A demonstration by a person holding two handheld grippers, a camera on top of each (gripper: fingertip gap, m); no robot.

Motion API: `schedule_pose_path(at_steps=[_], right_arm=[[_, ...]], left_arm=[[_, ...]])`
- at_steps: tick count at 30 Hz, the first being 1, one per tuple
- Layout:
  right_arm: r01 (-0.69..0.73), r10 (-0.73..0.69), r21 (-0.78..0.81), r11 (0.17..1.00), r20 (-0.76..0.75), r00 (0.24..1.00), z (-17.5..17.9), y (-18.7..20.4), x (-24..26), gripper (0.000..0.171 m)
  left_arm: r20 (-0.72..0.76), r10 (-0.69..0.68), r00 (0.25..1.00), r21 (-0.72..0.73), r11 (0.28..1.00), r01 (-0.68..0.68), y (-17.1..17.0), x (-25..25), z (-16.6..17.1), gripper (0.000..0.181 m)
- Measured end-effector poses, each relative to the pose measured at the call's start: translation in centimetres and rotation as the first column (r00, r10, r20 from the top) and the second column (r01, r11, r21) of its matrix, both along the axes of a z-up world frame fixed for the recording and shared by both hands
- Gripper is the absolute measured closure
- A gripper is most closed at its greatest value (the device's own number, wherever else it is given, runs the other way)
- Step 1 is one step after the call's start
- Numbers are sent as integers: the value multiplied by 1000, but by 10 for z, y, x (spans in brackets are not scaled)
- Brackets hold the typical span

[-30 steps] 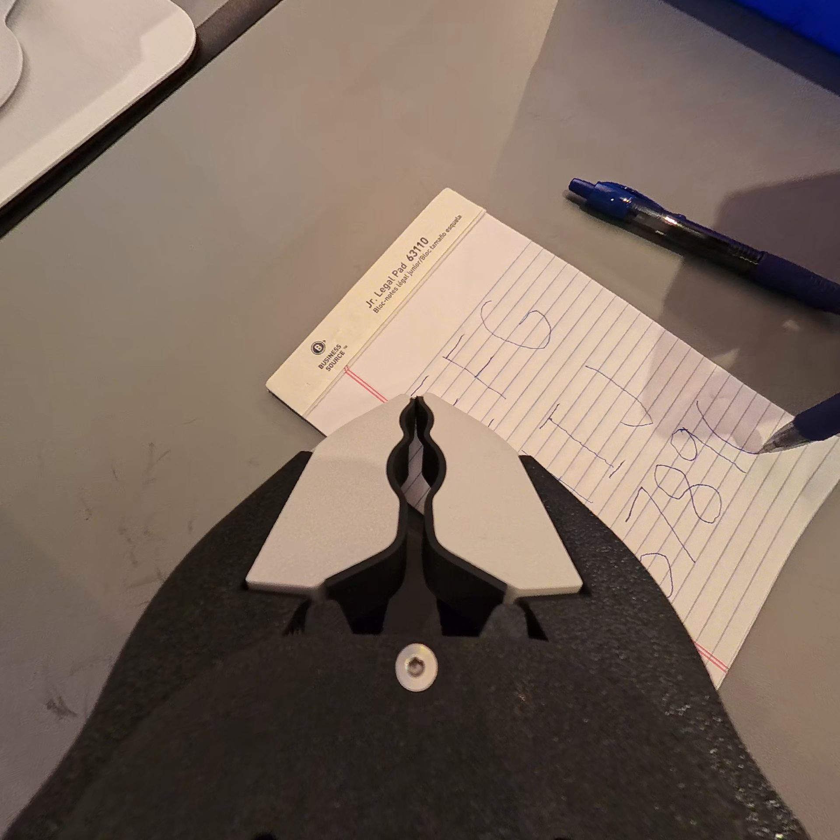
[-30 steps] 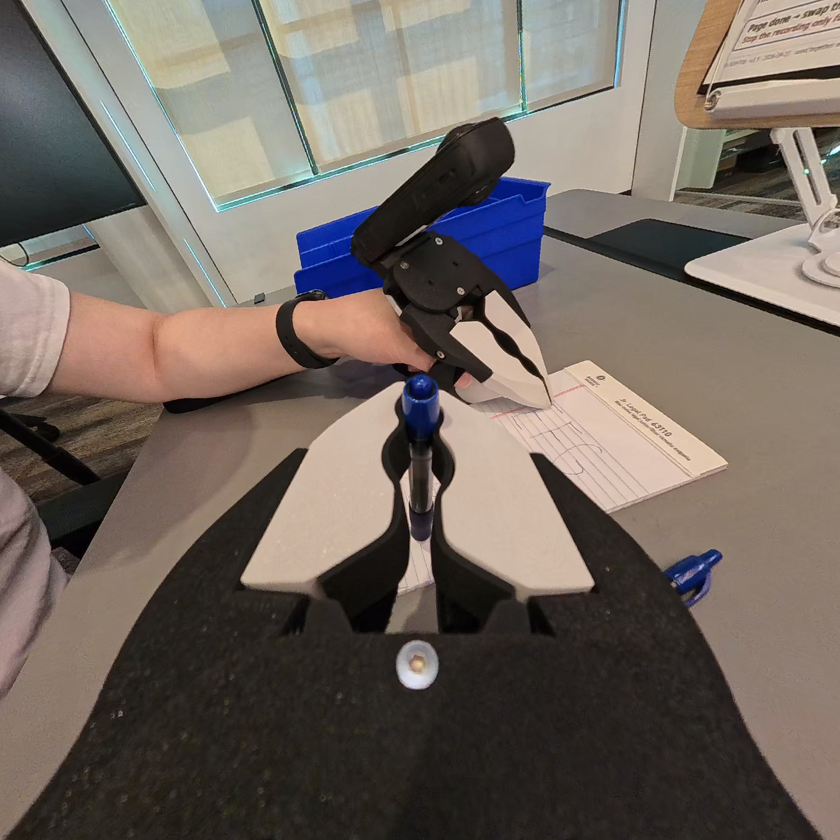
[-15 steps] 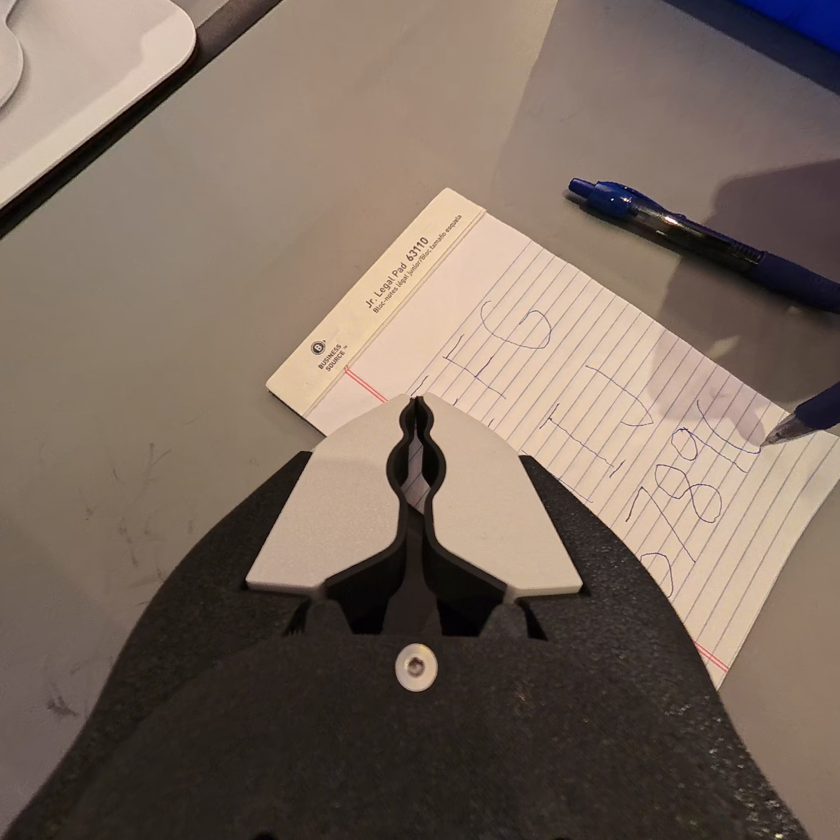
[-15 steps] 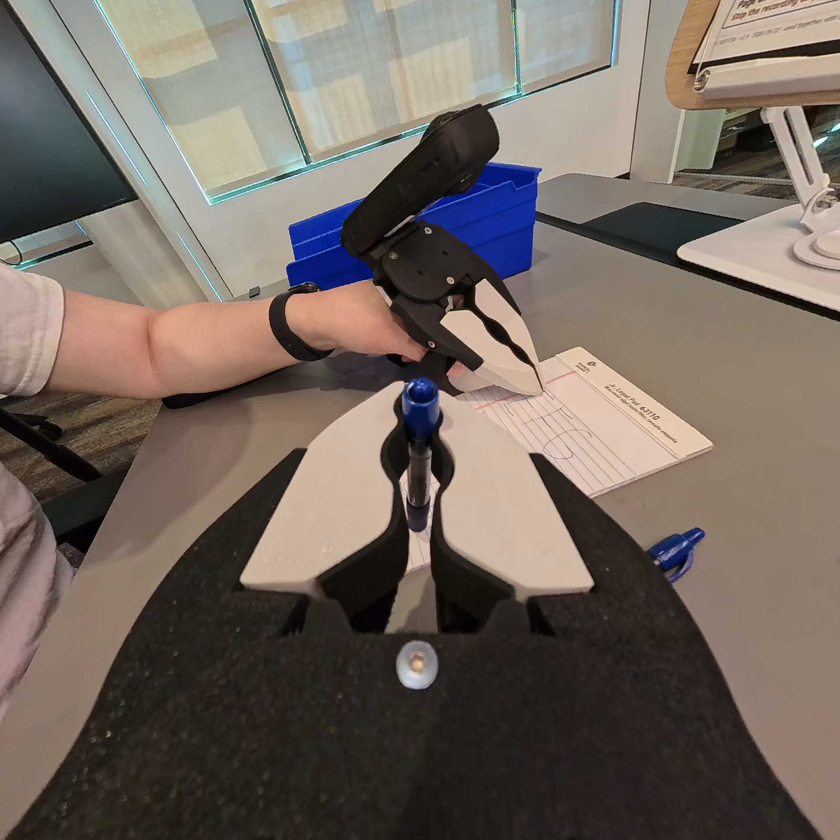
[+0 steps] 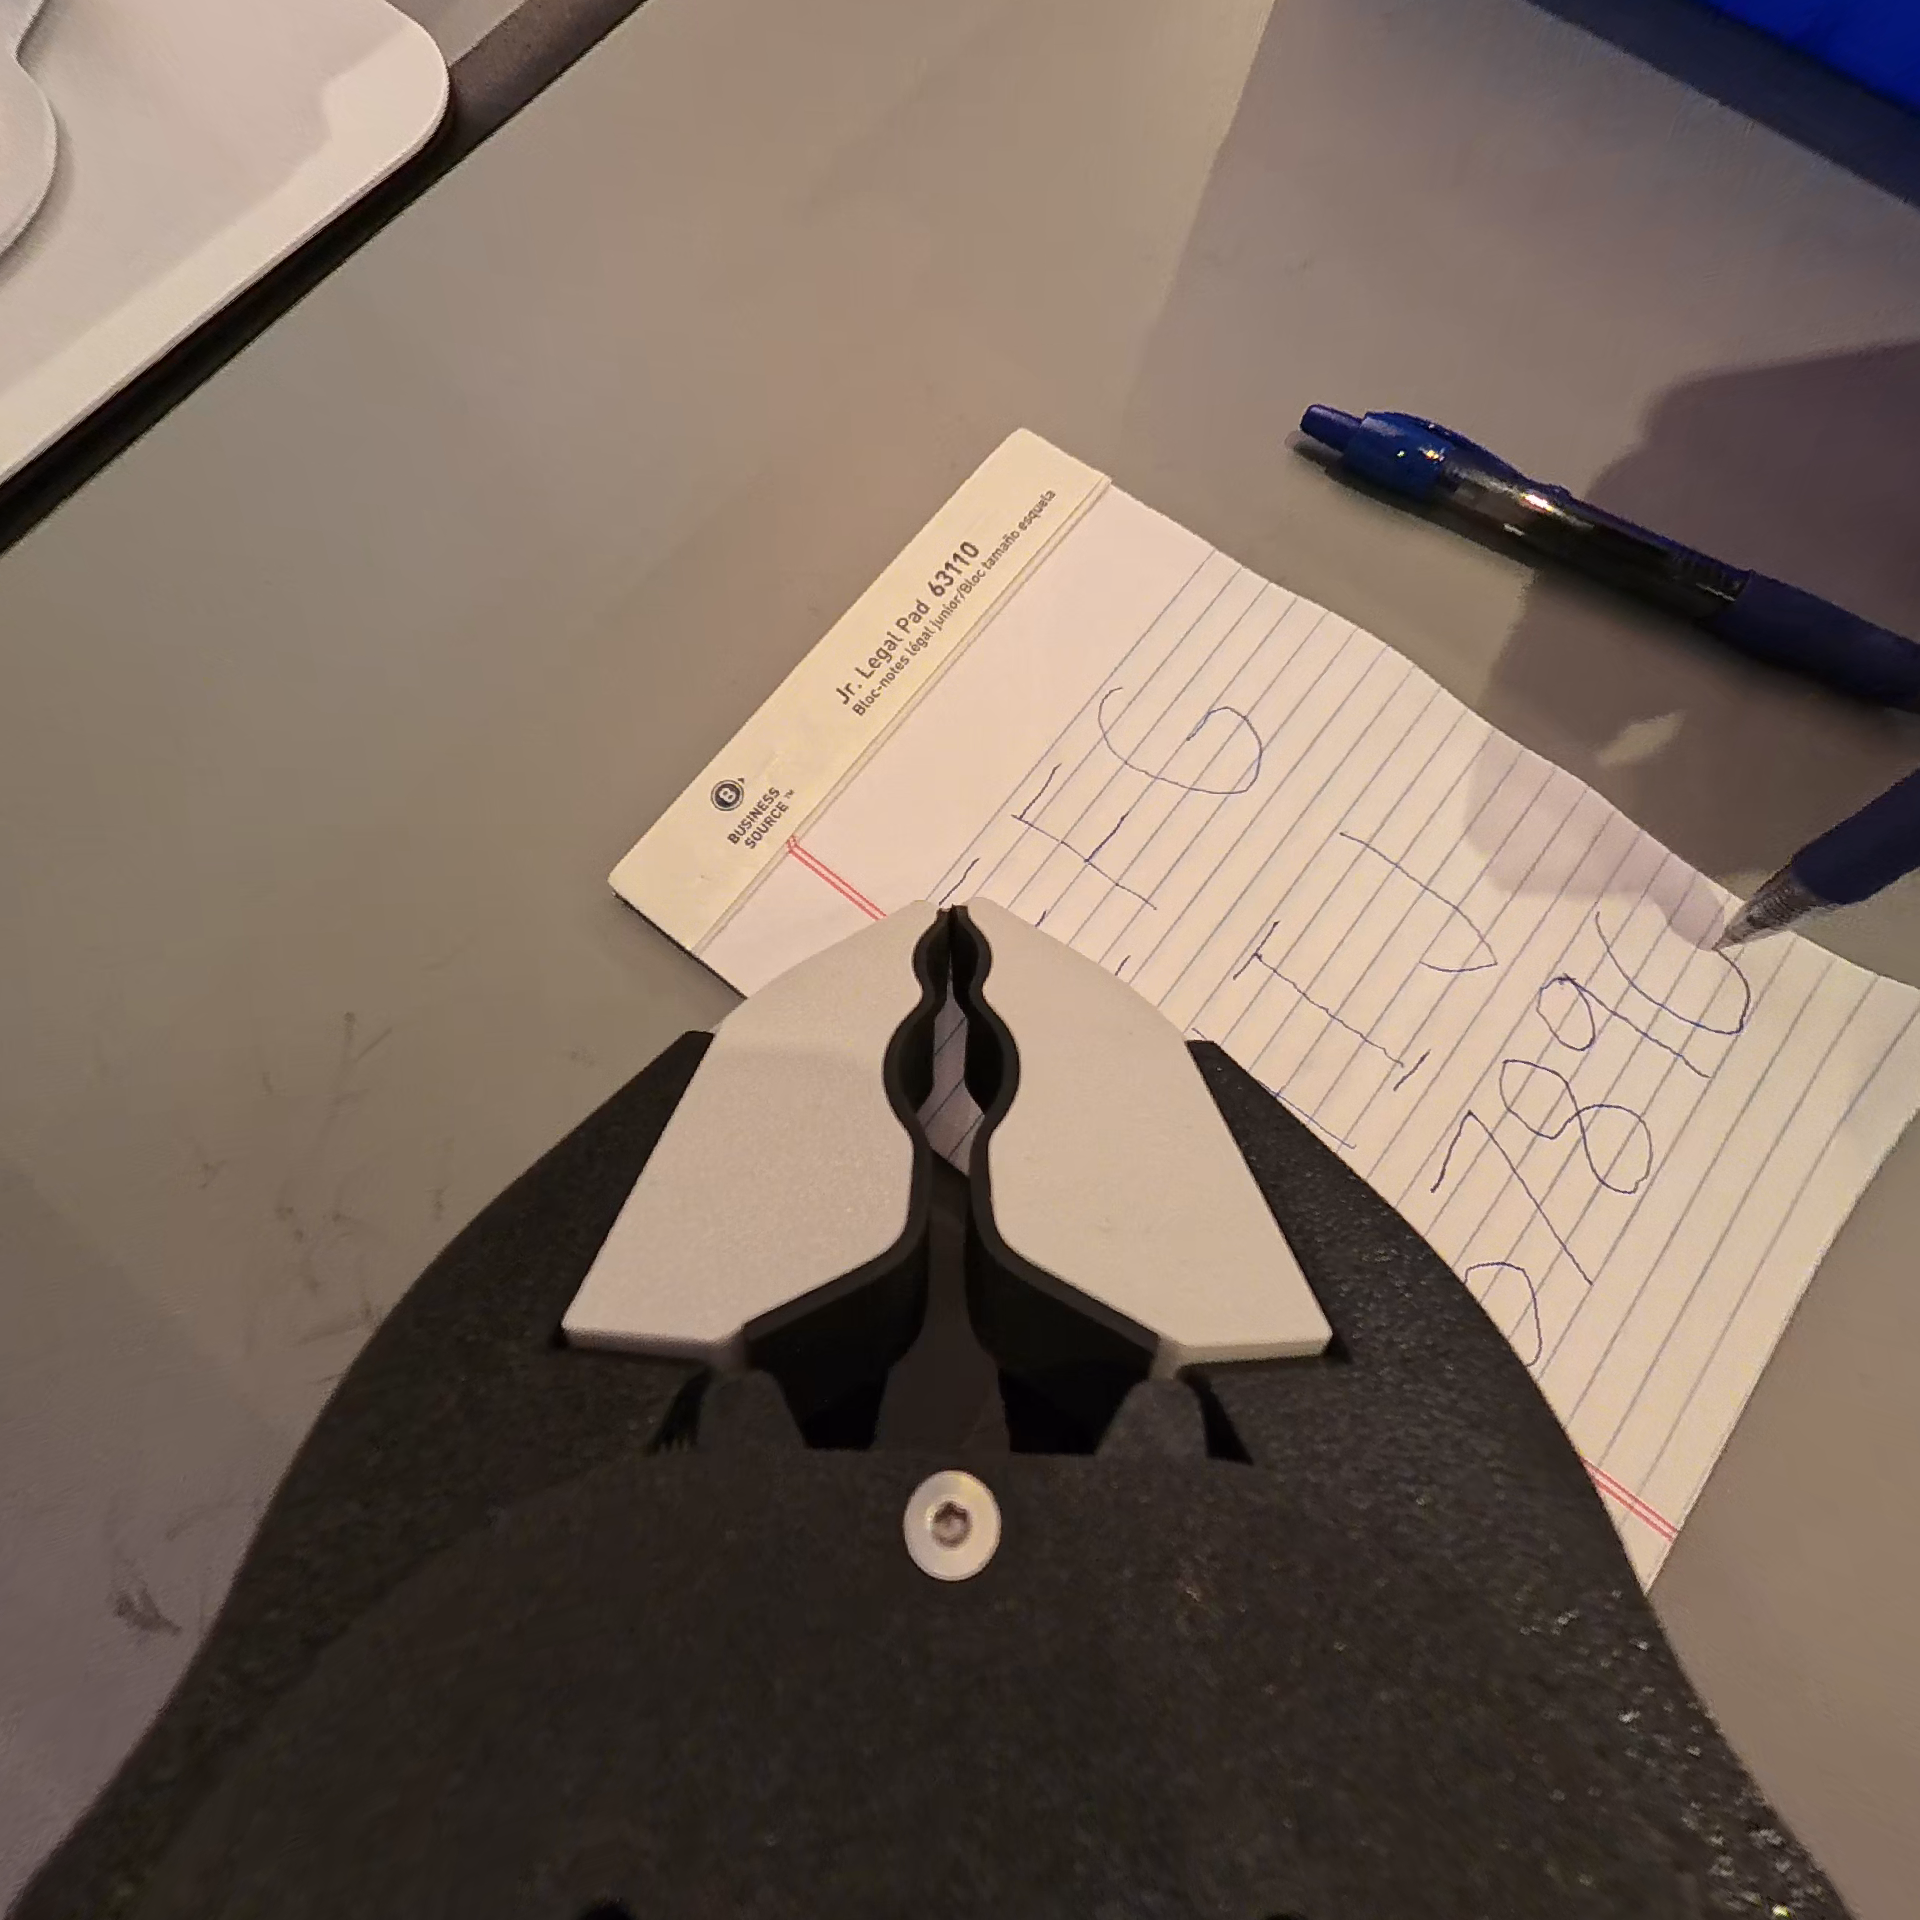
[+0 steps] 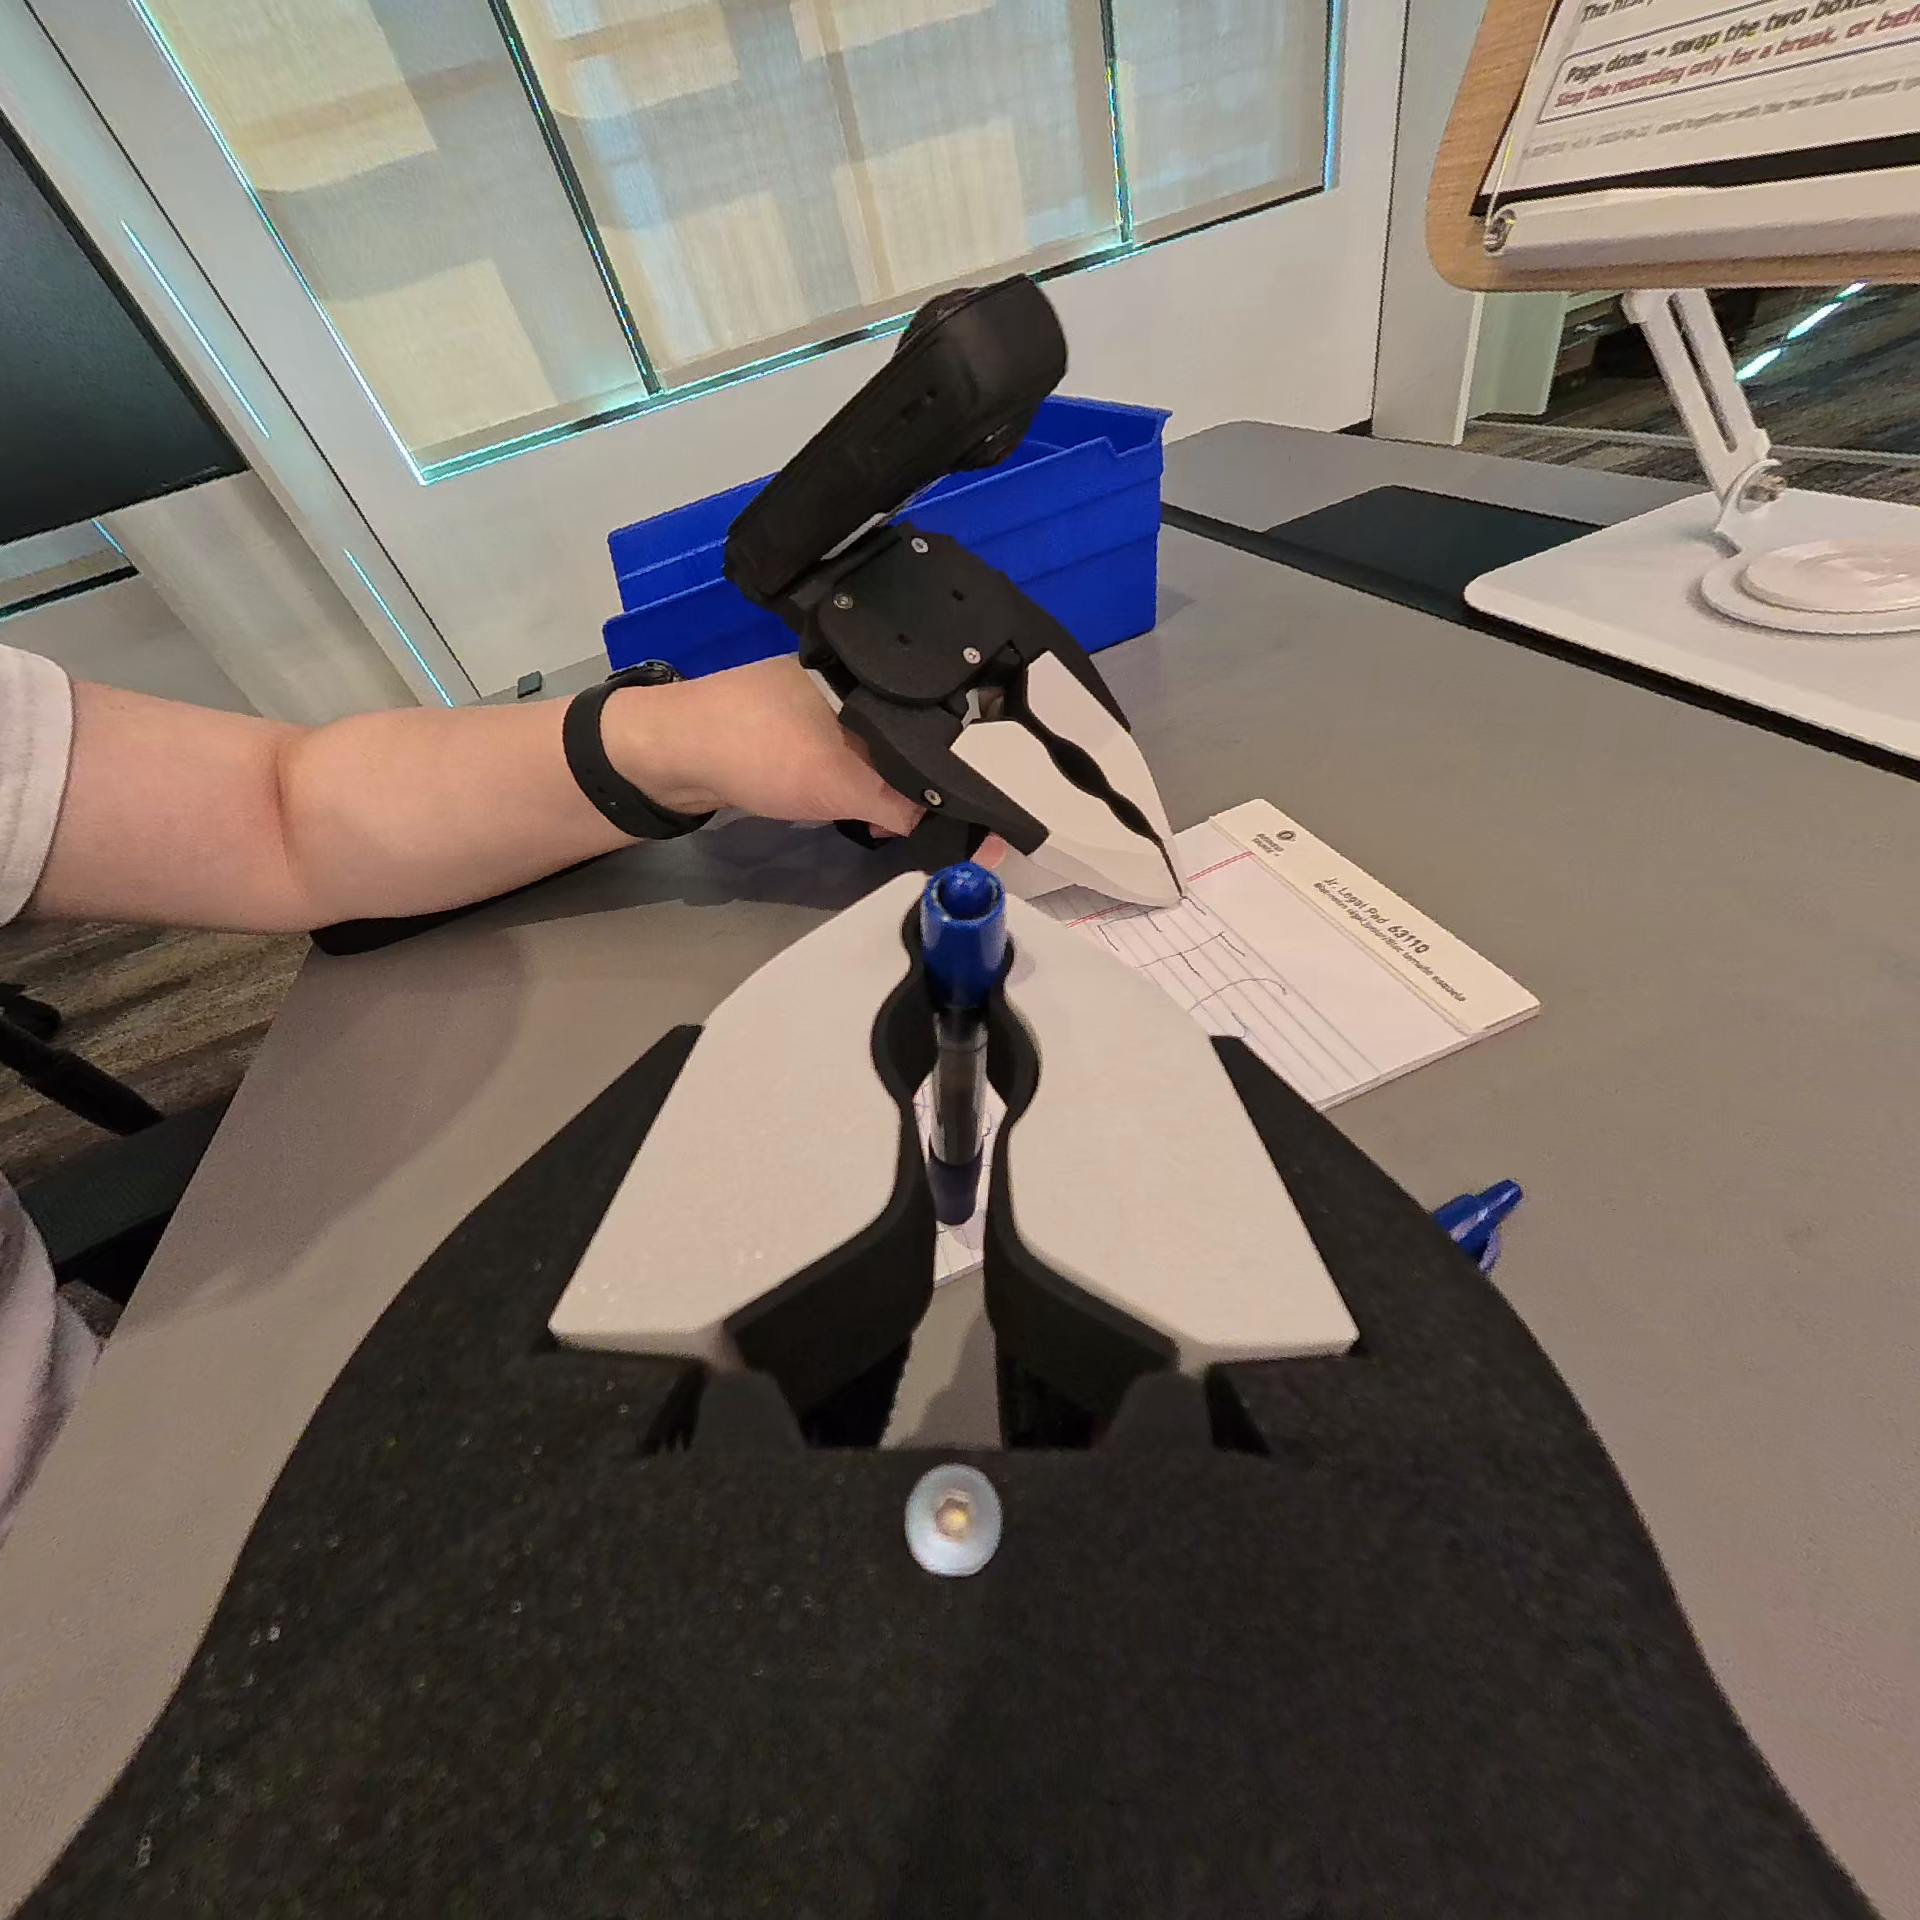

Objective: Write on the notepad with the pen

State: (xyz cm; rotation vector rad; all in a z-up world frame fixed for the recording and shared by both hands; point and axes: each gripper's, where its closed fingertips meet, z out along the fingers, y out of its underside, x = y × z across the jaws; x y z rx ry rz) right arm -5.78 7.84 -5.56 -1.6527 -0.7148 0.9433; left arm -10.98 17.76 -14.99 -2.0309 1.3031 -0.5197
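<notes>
A white lined notepad (image 5: 1226, 790) with blue handwriting lies on the grey table; it also shows in the right wrist view (image 6: 1340, 977). My left gripper (image 5: 951, 914) is shut and empty, its tips pressed down on the pad's near corner. My right gripper (image 6: 961, 914) is shut on a blue pen (image 6: 958, 997), held upright. The pen's tip (image 5: 1756, 920) touches the page at the end of the last written row. The left gripper also shows in the right wrist view (image 6: 1169, 883).
A second blue pen (image 5: 1600, 545) lies on the table beside the pad. A blue bin (image 6: 1039, 520) stands at the back. A white stand base (image 6: 1704, 613) sits at the right. A person's forearm (image 6: 343, 800) with a black wristband rests on the table. My right fingertips sit around 15 cm from my left ones. The right gripper is farther from the white stand base (image 6: 1704, 613), some 35 cm, than the left, some 25 cm.
The pen tip has moved up the page and drawn a loop at the end of the last row. The left gripper has stayed on the pad.
</notes>
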Motion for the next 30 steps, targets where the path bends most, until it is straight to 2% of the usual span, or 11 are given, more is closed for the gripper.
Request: schedule_pose_path(at_steps=[30], right_arm=[[-9, 9, 30, 1000, -4, 1000, 4, 22, -12, 167]], left_arm=[[0, -1, 1000, -1, 1000, 1, 0, 0, 0, 181]])
